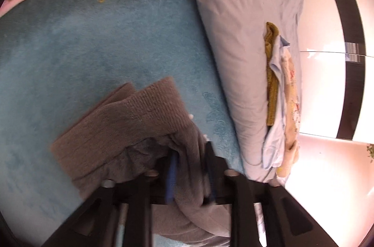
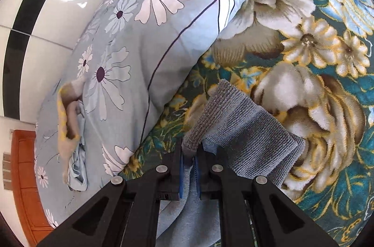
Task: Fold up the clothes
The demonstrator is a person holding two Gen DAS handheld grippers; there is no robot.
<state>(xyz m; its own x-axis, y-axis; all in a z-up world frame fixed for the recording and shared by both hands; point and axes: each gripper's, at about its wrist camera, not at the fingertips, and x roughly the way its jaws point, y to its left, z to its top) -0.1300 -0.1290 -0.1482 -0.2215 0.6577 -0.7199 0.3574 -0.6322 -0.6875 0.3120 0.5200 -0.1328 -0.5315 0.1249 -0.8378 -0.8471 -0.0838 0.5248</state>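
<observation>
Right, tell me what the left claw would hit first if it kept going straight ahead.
Probably the grey knitted garment: its cloth already lies between the left claw jaws and stretches ahead. Beyond it is the teal blanket. Depth is uncertain.

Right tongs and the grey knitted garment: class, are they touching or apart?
Touching. In the right wrist view the right tongs stand nearly shut, and a fold of the grey knitted garment is pinched between the blue pads.
</observation>
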